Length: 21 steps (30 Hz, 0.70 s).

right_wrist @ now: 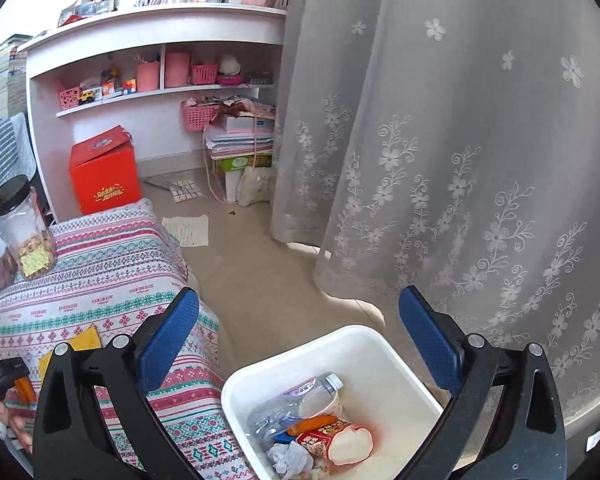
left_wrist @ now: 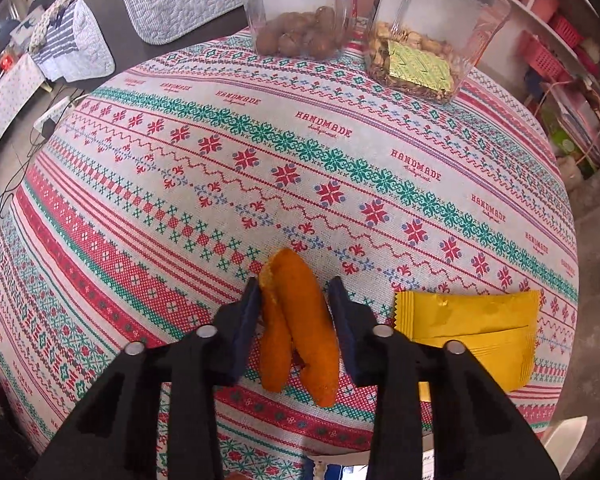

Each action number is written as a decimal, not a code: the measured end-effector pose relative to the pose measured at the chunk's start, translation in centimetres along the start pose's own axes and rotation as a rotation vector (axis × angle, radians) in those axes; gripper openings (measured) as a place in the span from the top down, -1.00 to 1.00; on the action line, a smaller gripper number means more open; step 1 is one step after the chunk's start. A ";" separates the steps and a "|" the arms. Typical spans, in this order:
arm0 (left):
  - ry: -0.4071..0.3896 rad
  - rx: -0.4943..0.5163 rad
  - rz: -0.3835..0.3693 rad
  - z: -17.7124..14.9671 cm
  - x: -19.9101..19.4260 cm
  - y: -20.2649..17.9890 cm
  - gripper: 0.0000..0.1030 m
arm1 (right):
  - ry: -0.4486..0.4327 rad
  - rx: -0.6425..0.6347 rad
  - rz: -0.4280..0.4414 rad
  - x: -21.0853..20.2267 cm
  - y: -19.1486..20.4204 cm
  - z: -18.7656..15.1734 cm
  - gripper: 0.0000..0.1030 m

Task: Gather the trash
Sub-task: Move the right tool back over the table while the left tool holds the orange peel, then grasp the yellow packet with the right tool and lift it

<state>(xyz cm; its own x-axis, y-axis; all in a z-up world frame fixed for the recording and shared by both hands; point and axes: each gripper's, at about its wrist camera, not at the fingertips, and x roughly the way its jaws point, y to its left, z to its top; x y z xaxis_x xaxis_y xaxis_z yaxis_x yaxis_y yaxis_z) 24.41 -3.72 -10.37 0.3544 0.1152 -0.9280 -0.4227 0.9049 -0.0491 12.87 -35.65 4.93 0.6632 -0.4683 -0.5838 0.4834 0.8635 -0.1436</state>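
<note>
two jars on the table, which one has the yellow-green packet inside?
The right jar, holding pale nuts; the left jar holds only brown round nuts.

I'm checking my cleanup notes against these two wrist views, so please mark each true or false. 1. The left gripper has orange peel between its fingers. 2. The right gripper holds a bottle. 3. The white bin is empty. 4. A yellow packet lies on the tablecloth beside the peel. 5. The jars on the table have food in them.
1. True: the orange peel sits between the fingers of the left gripper.
2. False: the right gripper is open and empty.
3. False: the white bin already holds a plastic bottle, a carton and crumpled paper.
4. True: the yellow packet lies on the tablecloth.
5. True: both jars contain snacks.
</note>
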 end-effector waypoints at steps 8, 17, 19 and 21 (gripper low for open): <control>-0.030 0.106 -0.169 2.3 -4.1 2.3 0.61 | 0.392 0.145 0.350 5.1 6.4 -1.8 -0.86; -0.276 0.166 -0.203 4.5 -10.9 8.5 0.60 | 0.711 0.253 0.397 10.0 17.3 -5.4 -0.86; -0.283 0.162 -0.215 4.9 -11.3 9.3 0.61 | 0.760 0.271 0.346 11.6 18.3 -5.8 -0.86; -0.303 0.158 -0.213 5.5 -11.5 10.1 0.60 | 0.817 0.309 0.292 13.2 19.1 -6.4 -0.85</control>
<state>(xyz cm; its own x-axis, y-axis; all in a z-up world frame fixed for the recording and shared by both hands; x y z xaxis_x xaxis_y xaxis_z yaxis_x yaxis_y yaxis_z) 20.67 6.37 1.85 0.6606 0.0123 -0.7507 -0.1881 0.9707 -0.1496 27.21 -24.17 -10.67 0.2299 0.1393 -0.9632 0.5697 0.7831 0.2493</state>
